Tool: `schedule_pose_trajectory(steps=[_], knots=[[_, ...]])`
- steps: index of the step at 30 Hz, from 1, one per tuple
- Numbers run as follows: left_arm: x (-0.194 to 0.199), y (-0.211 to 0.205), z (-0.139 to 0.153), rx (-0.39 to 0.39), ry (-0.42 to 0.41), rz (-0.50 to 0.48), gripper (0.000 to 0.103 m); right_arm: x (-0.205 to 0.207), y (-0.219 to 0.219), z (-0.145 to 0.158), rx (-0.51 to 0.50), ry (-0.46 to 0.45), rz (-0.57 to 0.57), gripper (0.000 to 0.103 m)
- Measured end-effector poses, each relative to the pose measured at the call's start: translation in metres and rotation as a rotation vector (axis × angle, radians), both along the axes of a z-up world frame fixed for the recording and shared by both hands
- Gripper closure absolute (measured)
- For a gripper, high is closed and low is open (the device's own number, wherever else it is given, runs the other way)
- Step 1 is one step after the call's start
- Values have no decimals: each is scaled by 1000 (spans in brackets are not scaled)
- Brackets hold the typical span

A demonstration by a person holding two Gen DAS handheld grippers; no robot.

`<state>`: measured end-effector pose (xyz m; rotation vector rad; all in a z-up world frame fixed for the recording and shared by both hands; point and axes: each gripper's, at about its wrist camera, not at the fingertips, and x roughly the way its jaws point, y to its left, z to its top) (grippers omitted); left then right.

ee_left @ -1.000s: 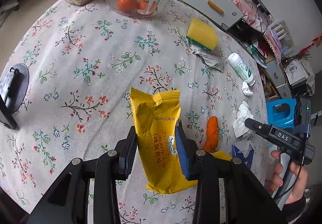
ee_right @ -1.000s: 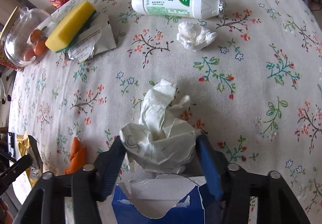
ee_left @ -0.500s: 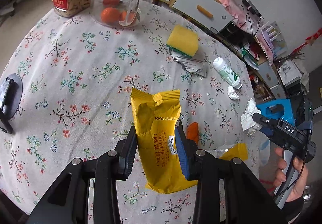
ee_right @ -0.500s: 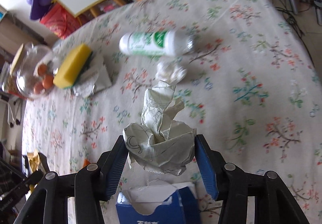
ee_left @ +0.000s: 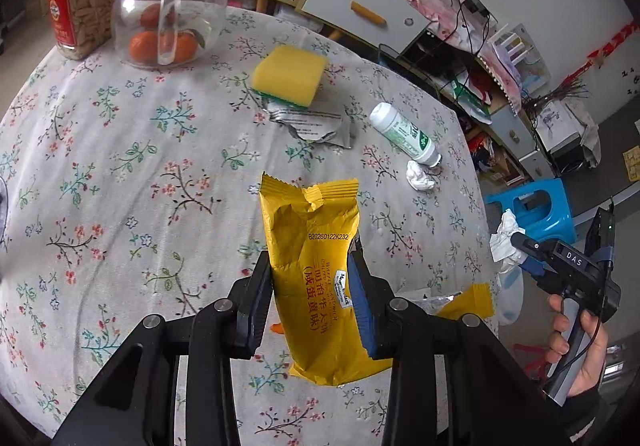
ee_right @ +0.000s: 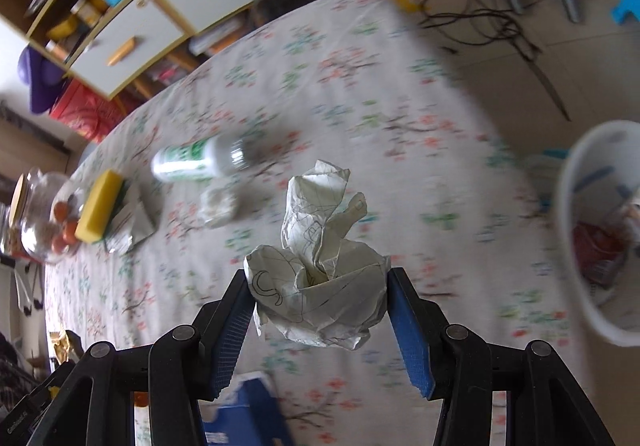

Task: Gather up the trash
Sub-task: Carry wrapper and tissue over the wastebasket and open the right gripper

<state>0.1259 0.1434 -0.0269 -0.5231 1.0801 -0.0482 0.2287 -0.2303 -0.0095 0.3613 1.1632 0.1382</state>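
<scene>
Left wrist view shows the left hand-held gripper (ee_left: 310, 302) clamped on a yellow snack wrapper (ee_left: 316, 278), which stands upright between the pads, its torn top above the fingertips and its lower end hanging below them, clear of the floral surface (ee_left: 120, 165). Right wrist view shows the right hand-held gripper (ee_right: 320, 296) pinching a crumpled paper ball (ee_right: 320, 286) between its blue pads, with the paper's twisted peak rising past the tips. A white bin (ee_right: 600, 238) sits off the surface's edge to the right of that paper, well apart from it.
</scene>
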Motion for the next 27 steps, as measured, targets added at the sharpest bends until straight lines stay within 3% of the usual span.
schedule_pose_trajectory(steps=[18,27], knots=[[41,-117,9,-3,-32,-186,64,-34,-150,-1,-22,10,-213,44],[61,-187,10,40,-32,-304,64,-40,-208,-9,-30,26,-308,41]])
